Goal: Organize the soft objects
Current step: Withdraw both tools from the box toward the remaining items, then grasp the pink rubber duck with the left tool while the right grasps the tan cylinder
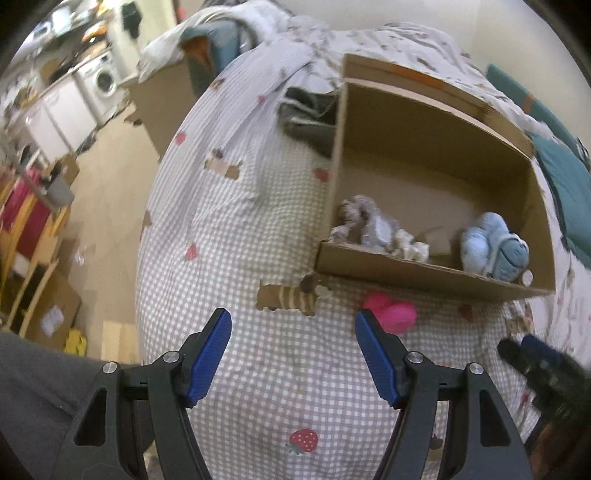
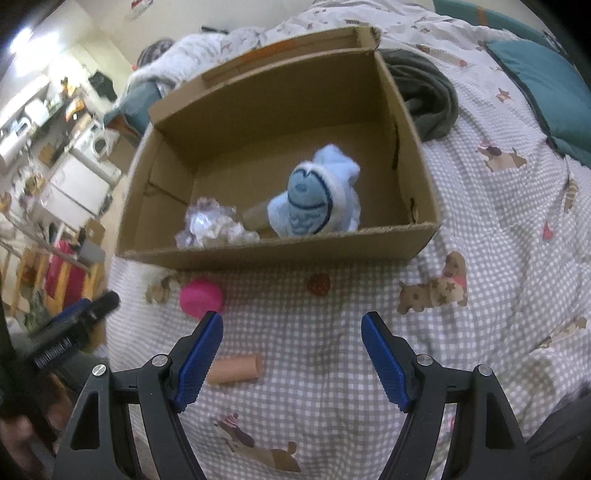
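While both tongs, left tongs and right tongs, hang open and empty, I centre one over the pink toy before closing, then lift it into the box.

Cloth, cardboard and plastic on a bed

Matt corrugated cardboard box; fluffy pale-blue plush toy; woven checked cloth bedcover; smooth pink ball; gripper pads of ribbed blue plastic.

A bed fills the middle, spread with a grey-and-white checked cover printed with dogs and strawberries. A teal pillow lies at its far side. Beyond — pale floor, cream wall, a white washing machine and cluttered shelves.
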Action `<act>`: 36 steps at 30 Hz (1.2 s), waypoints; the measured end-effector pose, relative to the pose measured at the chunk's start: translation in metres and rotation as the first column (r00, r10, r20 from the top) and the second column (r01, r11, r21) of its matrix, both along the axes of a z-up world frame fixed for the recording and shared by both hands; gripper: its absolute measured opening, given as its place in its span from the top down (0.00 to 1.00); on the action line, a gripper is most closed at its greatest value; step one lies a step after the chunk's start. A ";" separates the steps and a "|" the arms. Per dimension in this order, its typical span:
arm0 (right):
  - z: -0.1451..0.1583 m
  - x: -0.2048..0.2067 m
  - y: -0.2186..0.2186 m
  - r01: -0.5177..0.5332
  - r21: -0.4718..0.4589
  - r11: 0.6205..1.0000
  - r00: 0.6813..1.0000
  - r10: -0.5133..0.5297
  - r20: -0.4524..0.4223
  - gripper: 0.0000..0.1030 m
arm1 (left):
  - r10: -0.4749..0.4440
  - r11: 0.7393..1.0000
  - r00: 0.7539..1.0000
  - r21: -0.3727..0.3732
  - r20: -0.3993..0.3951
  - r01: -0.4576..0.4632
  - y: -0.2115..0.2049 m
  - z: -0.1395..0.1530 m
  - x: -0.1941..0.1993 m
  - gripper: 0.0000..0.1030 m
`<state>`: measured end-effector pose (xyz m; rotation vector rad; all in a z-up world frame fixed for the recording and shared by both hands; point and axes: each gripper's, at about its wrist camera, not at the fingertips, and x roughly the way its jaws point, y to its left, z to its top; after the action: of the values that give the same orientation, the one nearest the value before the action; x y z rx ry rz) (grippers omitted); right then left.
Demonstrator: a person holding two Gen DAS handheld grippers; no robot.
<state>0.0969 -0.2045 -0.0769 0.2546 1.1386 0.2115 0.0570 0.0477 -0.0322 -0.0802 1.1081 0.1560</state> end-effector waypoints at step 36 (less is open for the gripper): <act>0.004 -0.016 0.054 -0.259 -0.076 0.963 0.963 0.264 0.060 0.91 | 0.012 0.994 0.994 -0.106 -0.111 -0.023 -0.004 -0.028 0.013 0.35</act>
<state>0.0804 -0.1503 -0.0731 0.0347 1.1067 0.4119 0.0704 0.0432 -0.0598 -0.1793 1.2260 0.1174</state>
